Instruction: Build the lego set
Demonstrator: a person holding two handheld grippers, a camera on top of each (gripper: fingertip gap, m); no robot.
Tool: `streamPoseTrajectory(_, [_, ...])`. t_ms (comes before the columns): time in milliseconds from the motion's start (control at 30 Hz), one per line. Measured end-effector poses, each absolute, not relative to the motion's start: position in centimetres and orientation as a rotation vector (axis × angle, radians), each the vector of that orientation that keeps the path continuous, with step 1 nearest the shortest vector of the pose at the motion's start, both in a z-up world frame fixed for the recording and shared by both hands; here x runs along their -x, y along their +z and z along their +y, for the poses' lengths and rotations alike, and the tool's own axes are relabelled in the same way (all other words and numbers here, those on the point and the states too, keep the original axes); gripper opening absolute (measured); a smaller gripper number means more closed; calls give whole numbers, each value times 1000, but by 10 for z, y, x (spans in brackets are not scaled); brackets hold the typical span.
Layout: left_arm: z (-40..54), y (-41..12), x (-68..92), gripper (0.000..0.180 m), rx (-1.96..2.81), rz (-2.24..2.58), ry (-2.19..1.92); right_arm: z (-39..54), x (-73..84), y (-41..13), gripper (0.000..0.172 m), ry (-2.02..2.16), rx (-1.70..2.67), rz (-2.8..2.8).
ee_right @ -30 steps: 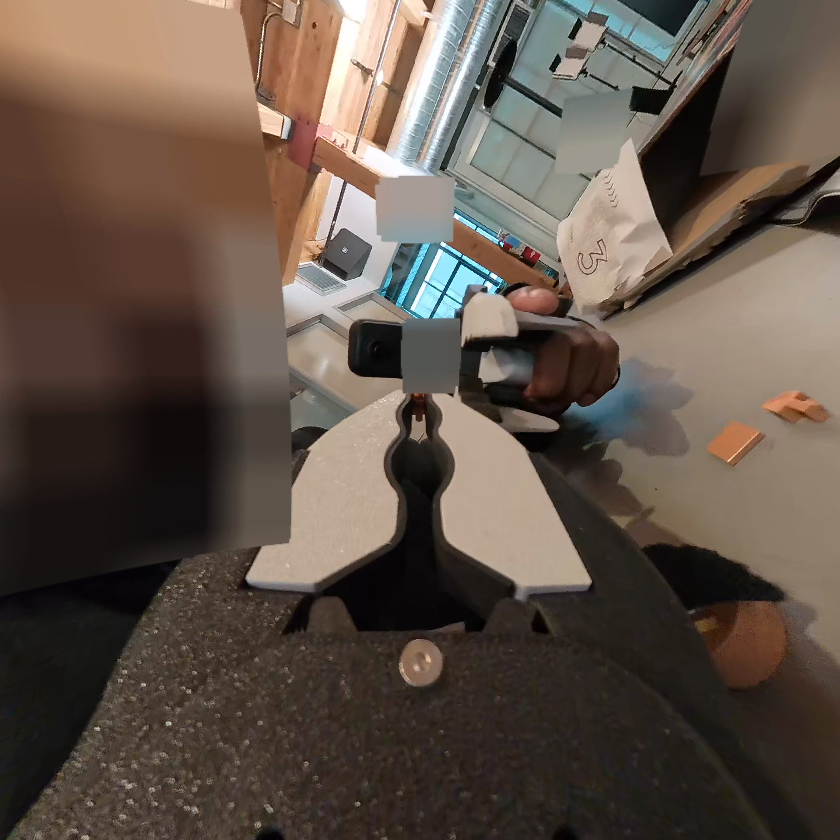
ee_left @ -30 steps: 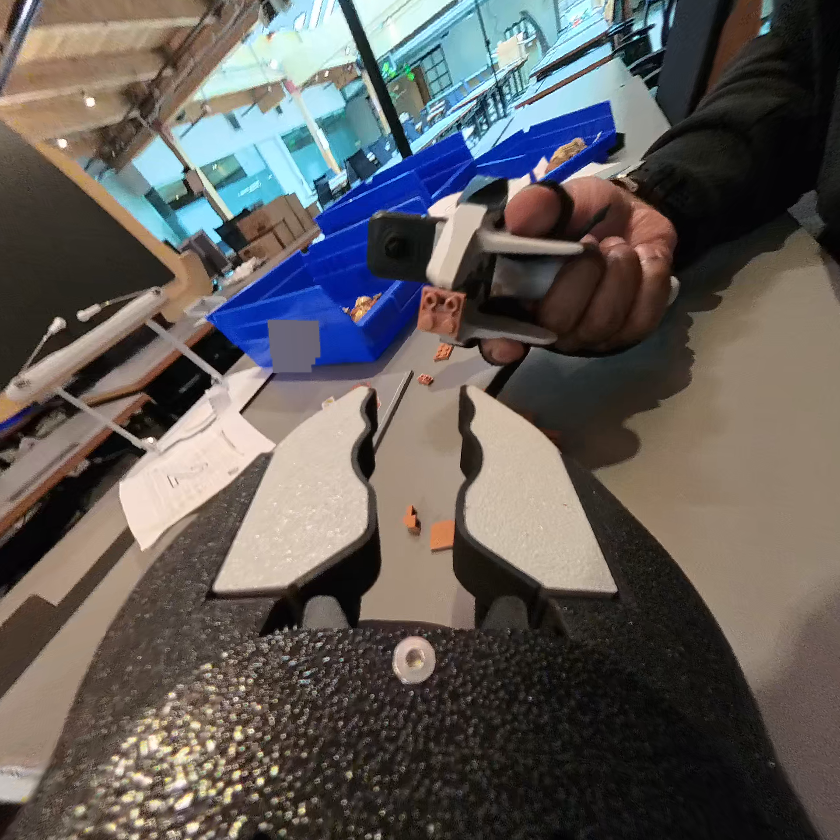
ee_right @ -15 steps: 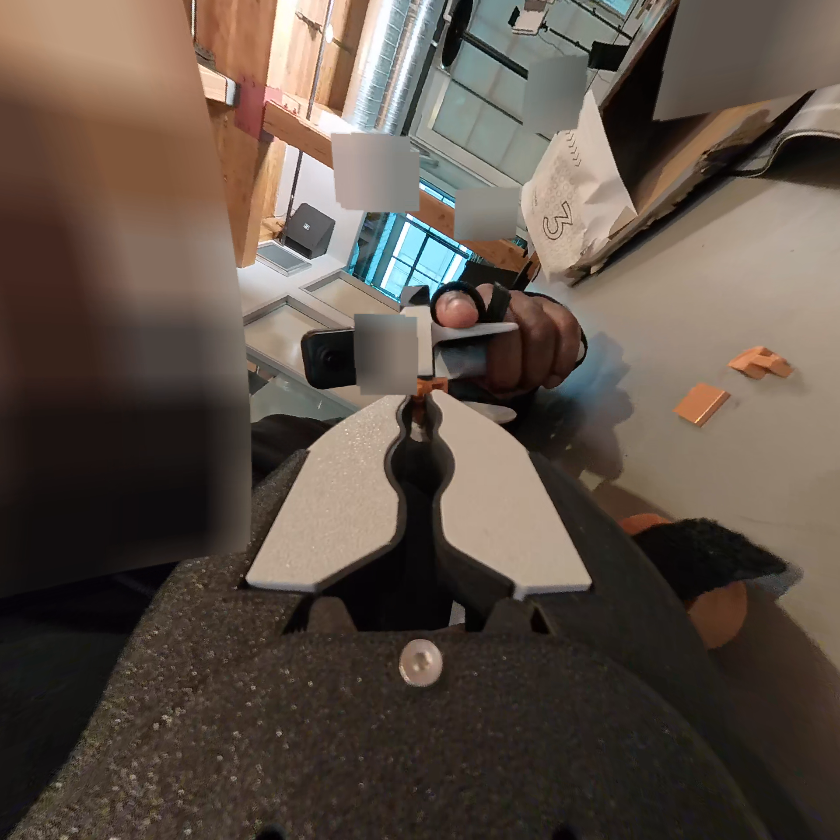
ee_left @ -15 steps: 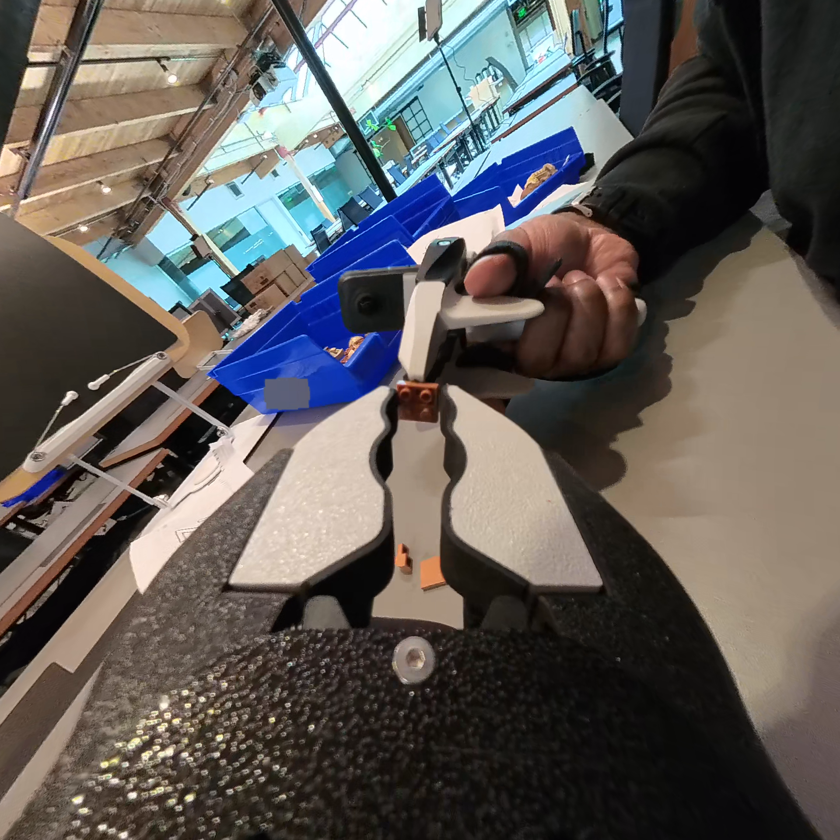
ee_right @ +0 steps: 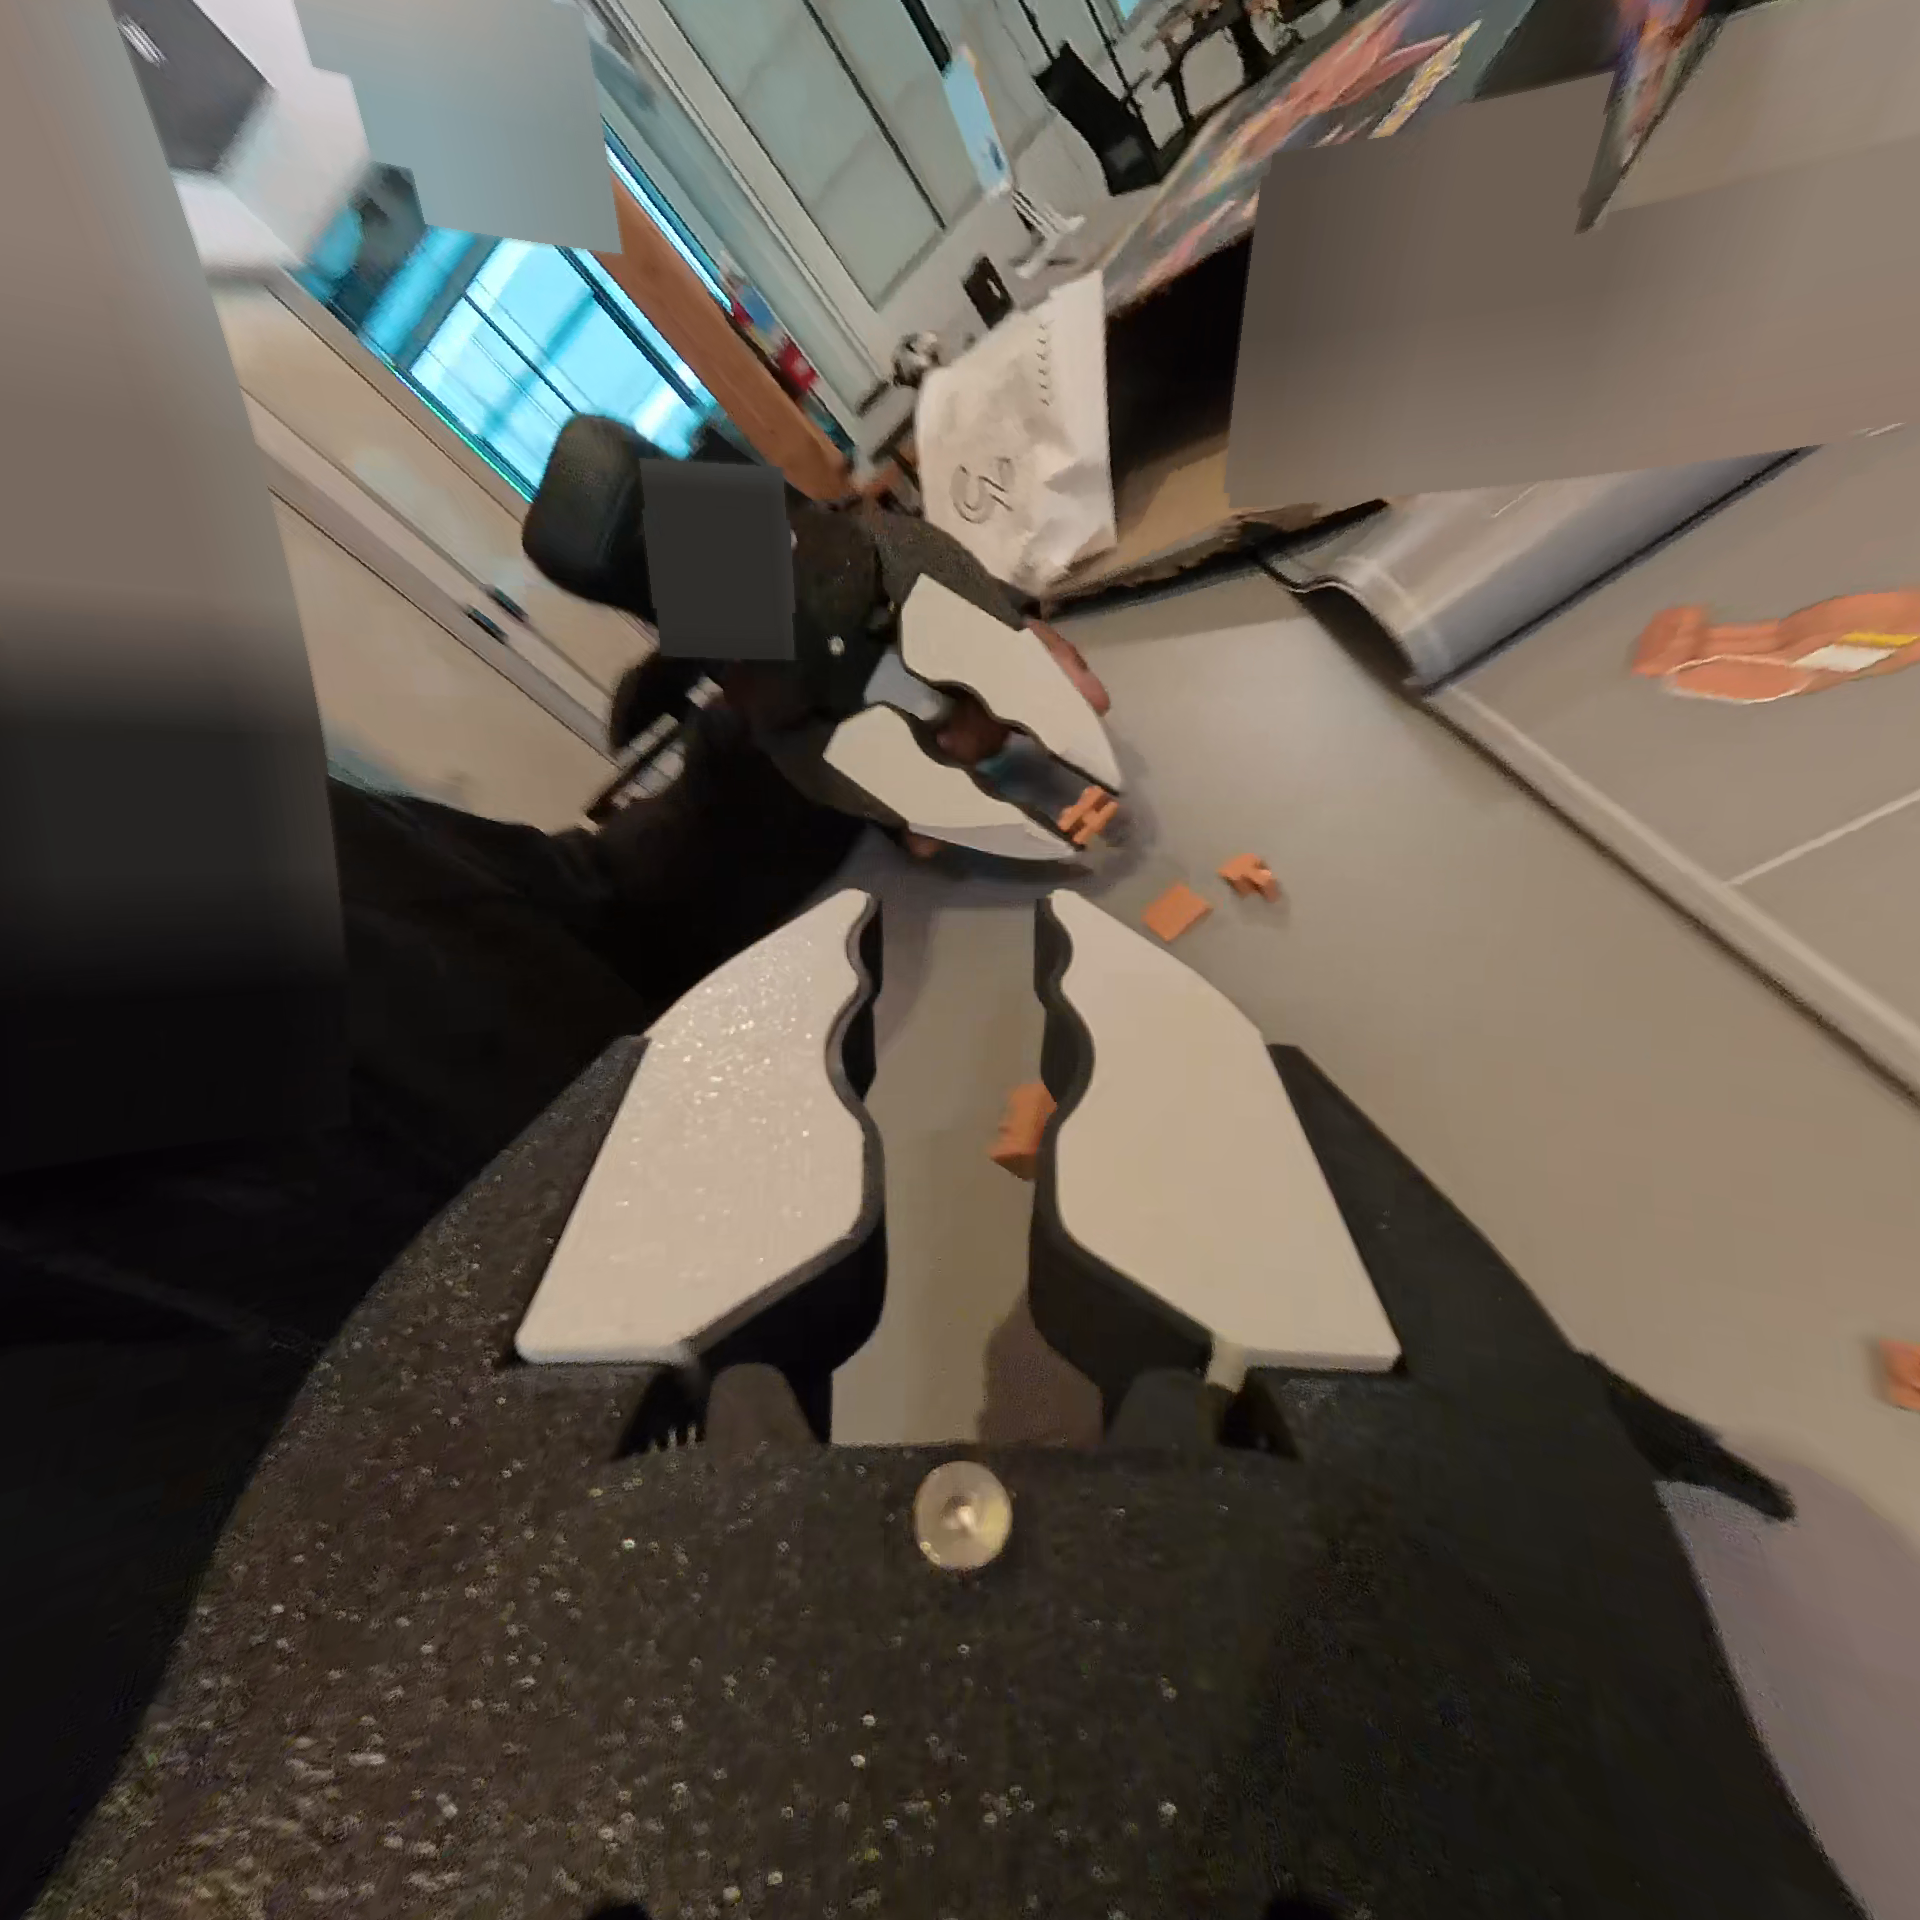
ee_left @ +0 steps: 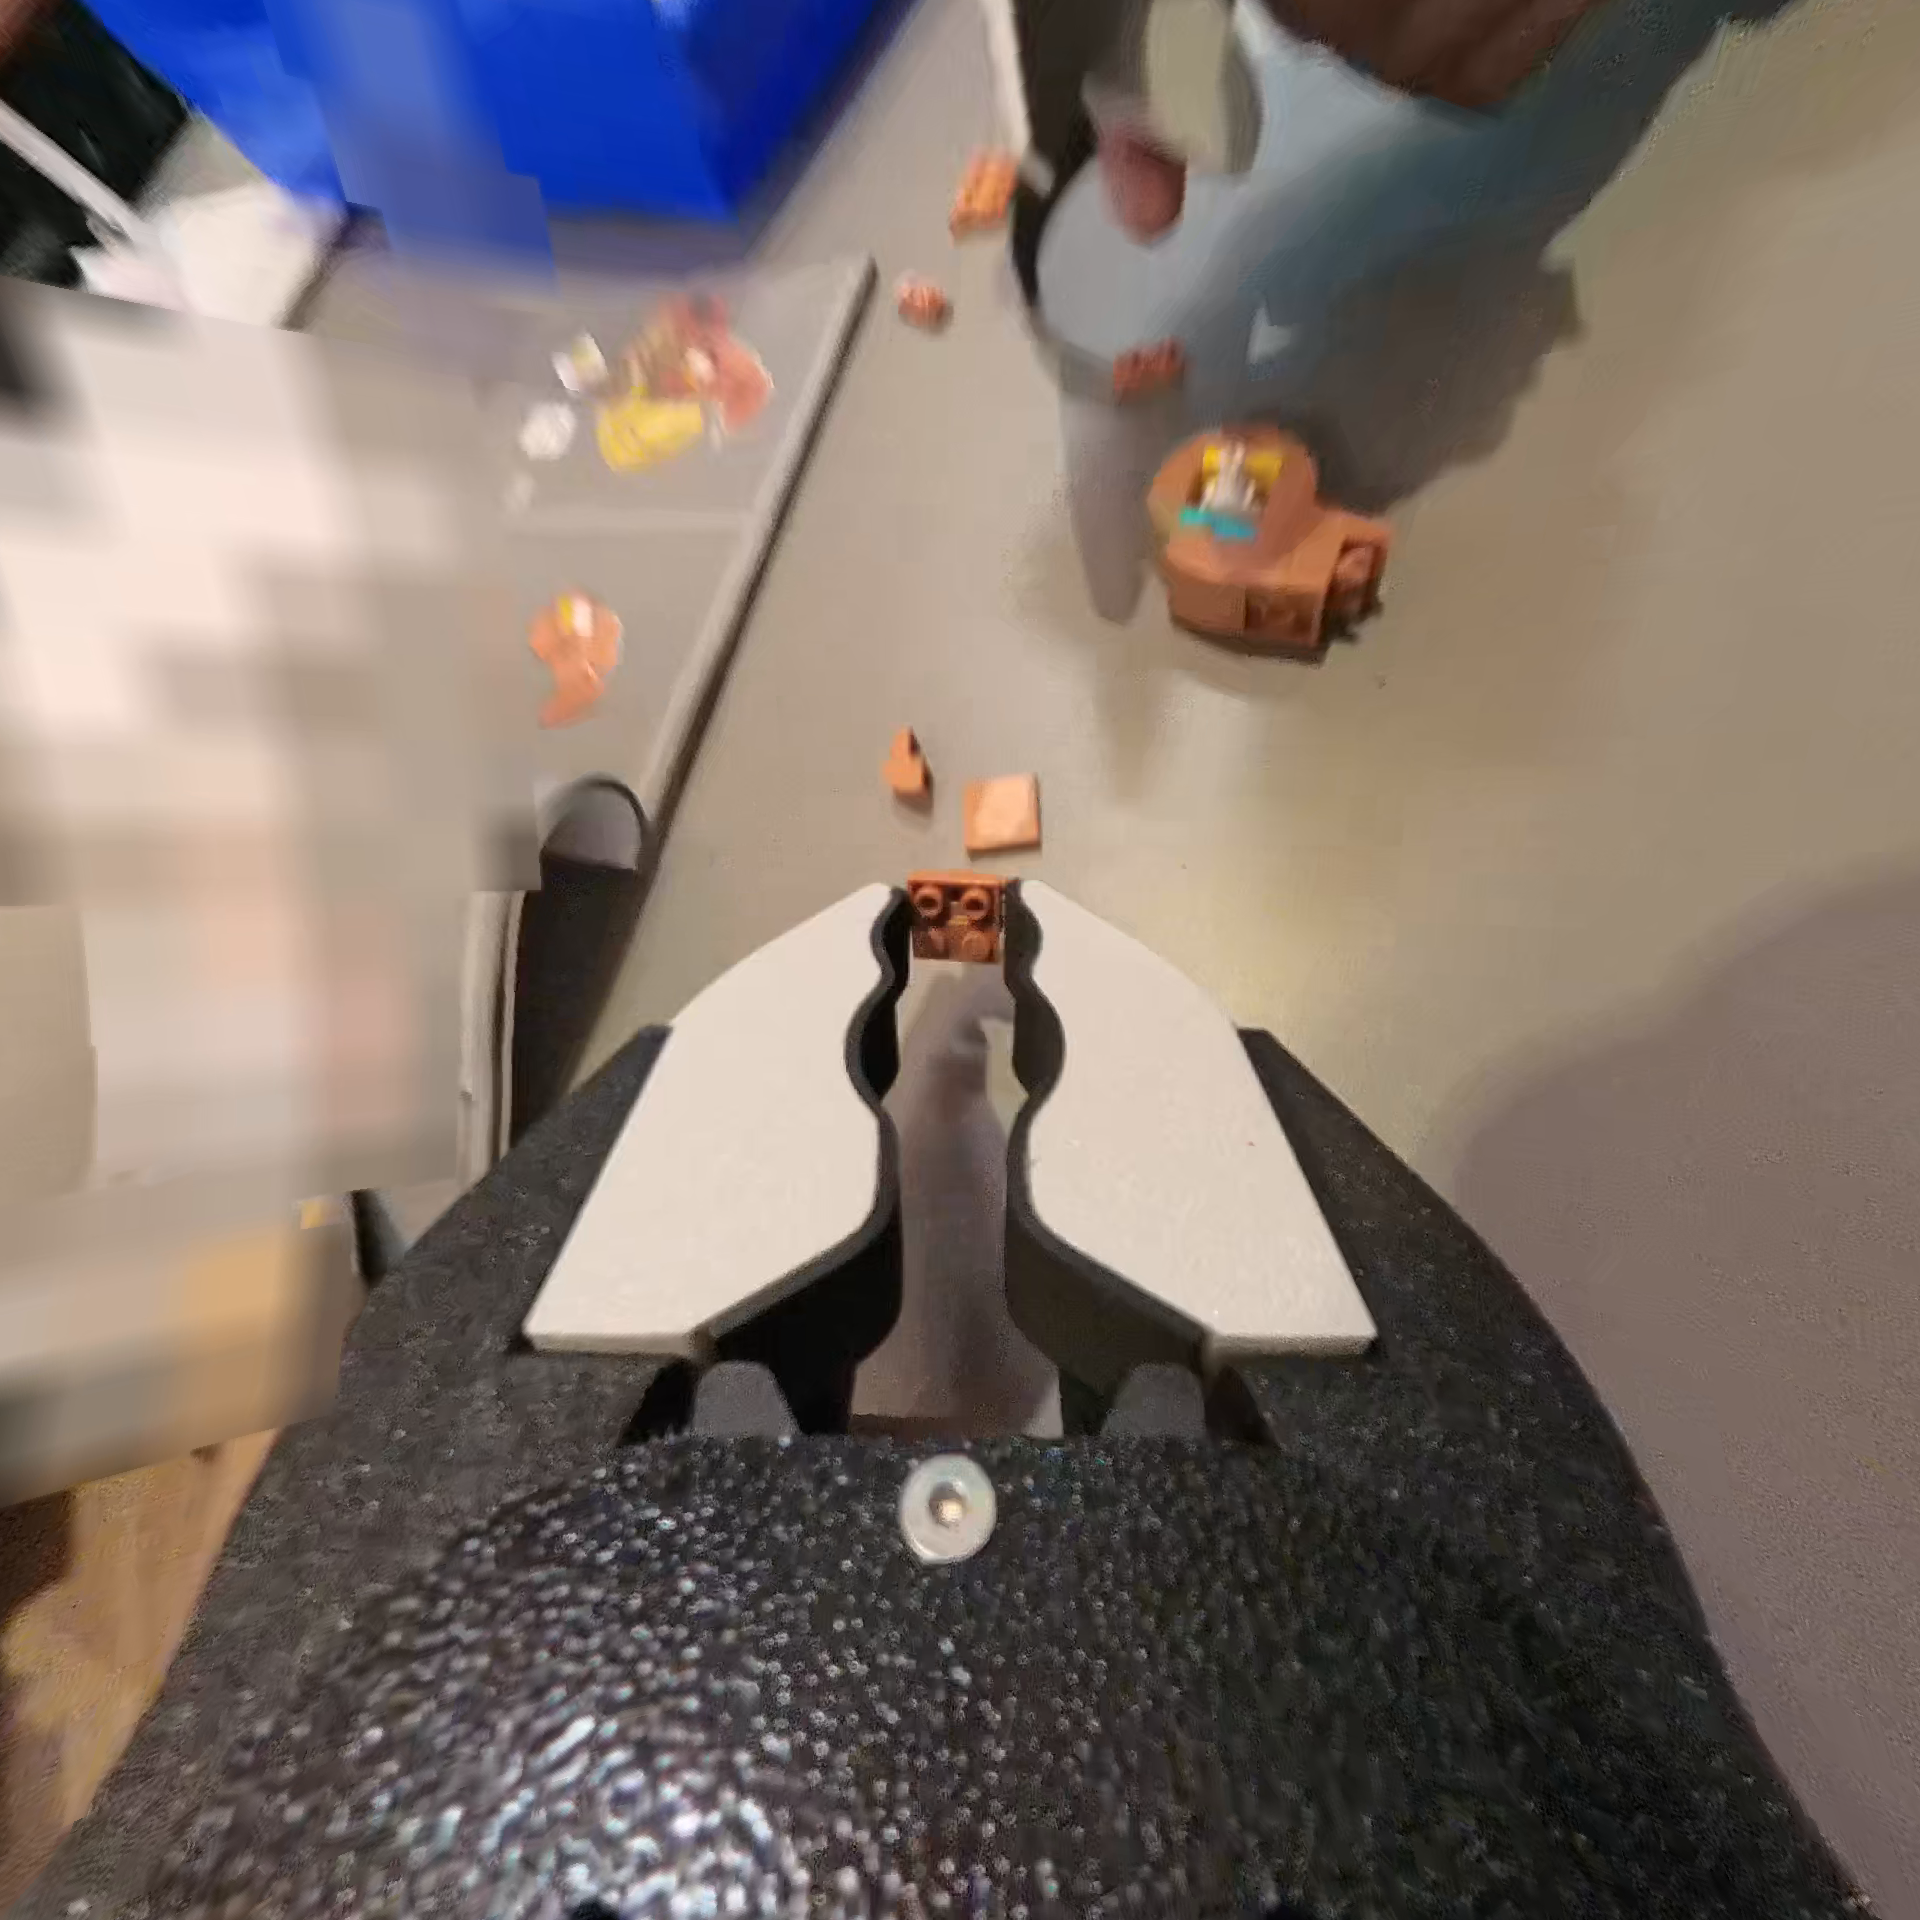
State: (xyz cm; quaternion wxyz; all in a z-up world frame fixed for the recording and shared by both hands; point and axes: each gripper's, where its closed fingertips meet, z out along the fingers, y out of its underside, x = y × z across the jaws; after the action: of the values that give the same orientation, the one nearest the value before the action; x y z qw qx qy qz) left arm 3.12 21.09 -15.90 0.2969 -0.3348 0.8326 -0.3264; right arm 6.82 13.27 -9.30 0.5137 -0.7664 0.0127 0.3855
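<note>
Handed across since the earlier frames, a small brown studded brick (ee_left: 956,918) is now pinched at the tips of the left gripper (ee_left: 958,906), both pads pressed against its sides, while the right gripper (ee_right: 958,912), previously closed on that brick, is seen with its fingers (ee_right: 769,1049) spread and nothing between them. The left gripper has been swung from level to a downward look over the grey desk (ee_left: 1455,935), with the brick held above the surface. Just beyond it, a flat brown tile (ee_left: 1002,815) and a small brown wedge piece (ee_left: 908,766) are left loose on the desk, and a partly built round brown model (ee_left: 1257,545) is seen farther off to the right. More loose pieces (ee_left: 665,384) are scattered on a grey board (ee_left: 790,457), with a blue bin (ee_left: 582,114) behind. In the right wrist view another brown piece (ee_right: 1023,1127) lies on the desk beside the right-hand finger. Judged from this, the transfer between grippers appears complete; the model looks unfinished, and several pieces remain unplaced.
</note>
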Motion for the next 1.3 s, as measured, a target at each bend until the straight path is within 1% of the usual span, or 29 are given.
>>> streamPoseTrajectory(100, [215, -172, -31, 17, 934, 2256, -796, 128, -74, -105, 27, 835, 1909, -14])
streamPoseTrajectory(200, [208, -171, -31, 17, 955, 2264, -867, 123, -74, -115, 27, 835, 1937, -28])
streamPoseTrajectory(433, [212, -169, -34, 28, 990, 2226, -887, 118, -75, -114, 27, 868, 1911, -33])
streamPoseTrajectory(1000, [228, -165, -39, 27, 1190, 2136, -947, 118, -80, -112, 24, 940, 1874, 26])
streamPoseTrajectory(1300, [229, -167, -39, 27, 1197, 2141, -940, 118, -81, -112, 24, 951, 1871, 40])
